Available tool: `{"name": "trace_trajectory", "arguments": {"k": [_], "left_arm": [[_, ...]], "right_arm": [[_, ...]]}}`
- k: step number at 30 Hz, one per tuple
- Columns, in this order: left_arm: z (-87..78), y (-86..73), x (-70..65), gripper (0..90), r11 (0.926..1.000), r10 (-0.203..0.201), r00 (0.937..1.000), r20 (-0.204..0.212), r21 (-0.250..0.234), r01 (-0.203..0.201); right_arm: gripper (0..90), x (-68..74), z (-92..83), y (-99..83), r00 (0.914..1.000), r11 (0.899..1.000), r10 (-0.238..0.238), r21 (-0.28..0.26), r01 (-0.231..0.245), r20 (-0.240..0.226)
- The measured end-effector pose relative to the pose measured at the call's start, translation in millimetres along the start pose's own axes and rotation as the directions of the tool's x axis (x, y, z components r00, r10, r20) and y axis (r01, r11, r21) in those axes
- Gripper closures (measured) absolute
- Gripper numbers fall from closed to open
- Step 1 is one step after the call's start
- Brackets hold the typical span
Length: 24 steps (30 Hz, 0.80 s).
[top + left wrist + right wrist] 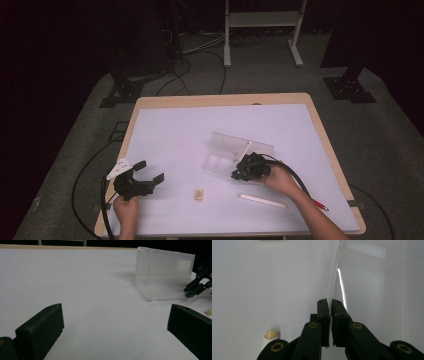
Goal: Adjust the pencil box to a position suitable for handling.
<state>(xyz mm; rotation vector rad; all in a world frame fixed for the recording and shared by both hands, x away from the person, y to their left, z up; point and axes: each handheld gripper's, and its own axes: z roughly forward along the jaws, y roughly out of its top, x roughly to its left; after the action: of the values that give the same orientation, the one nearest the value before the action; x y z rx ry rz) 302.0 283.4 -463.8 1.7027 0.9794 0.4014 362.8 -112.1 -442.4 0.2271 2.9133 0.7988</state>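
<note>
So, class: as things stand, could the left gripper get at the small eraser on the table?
Probably yes. The left gripper stands open, holding nothing, and the eraser lies just beside it on bare table. The right gripper is shut on the box wall, farther off.

red pen (321, 205) half hidden by forearm

A white-topped table (170, 130) stood on grey carpet (390, 165); a white stand (262, 20) and black cables (200, 60) lay behind in darkness.
</note>
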Motion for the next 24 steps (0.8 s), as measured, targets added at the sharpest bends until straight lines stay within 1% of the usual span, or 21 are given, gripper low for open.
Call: {"name": "trace_trajectory", "arguments": {"k": [7, 8, 10, 11, 14, 17, 19, 20, 23, 24], "left_arm": [[0.0, 0.0, 0.0, 0.0, 1.0, 0.0, 1.0, 0.001, 0.0, 0.0], [0.0, 0.0, -0.1, 0.0, 1.0, 0.001, 1.0, 0.0, 0.001, -0.001], [0.0, 0.0, 0.0, 0.0, 1.0, 0.001, 1.0, 0.0, 0.001, -0.001], [0.0, 0.0, 0.0, 0.0, 1.0, 0.001, 1.0, 0.0, 0.001, -0.001], [0.0, 0.0, 0.0, 0.0, 1.0, 0.001, 1.0, 0.0, 0.001, -0.001], [0.0, 0.0, -0.2, 0.0, 1.0, 0.001, 1.0, 0.0, 0.002, -0.001], [0.0, 0.0, -0.2, 0.0, 1.0, 0.002, 1.0, 0.0, 0.003, -0.002], [0.0, 0.0, -0.1, 0.0, 1.0, 0.003, 1.0, 0.0, 0.004, -0.003], [0.0, 0.0, -0.2, 0.0, 1.0, 0.002, 1.0, 0.0, 0.003, -0.002], [0.2, 0.0, -0.2, 0.0, 1.0, 0.002, 1.0, -0.001, 0.002, -0.002]], "right_arm": [[83.7, -0.3, 0.2, -1.0, 0.9999, 1.0, 0.012, -0.001, -0.012, -0.003], [82.5, -0.3, -0.3, -1.1, 0.9999, 1.0, 0.014, -0.004, -0.014, -0.003], [77.0, -0.7, -1.9, -1.1, 0.9998, 1.0, 0.018, -0.013, -0.018, -0.001], [76.9, -0.8, -2.9, -1.0, 0.9997, 1.0, 0.025, -0.015, -0.025, -0.005], [72.3, -1.1, -5.5, -1.8, 0.9992, 0.999, 0.038, -0.023, -0.038, -0.011], [69.8, -1.3, -7.7, -2.7, 0.9987, 0.998, 0.051, -0.028, -0.051, -0.007], [65.9, -1.1, -12.7, -4.5, 0.9975, 0.996, 0.071, -0.048, -0.071, -0.003], [65.6, -1.6, -14.4, -4.8, 0.9969, 0.996, 0.079, -0.051, -0.078, -0.001], [62.9, -0.7, -18.7, -5.2, 0.9965, 0.995, 0.083, -0.061, -0.083, 0.005], [61.1, 0.1, -23.2, -5.7, 0.9959, 0.993, 0.09, -0.075, -0.09, 0.004]]}}
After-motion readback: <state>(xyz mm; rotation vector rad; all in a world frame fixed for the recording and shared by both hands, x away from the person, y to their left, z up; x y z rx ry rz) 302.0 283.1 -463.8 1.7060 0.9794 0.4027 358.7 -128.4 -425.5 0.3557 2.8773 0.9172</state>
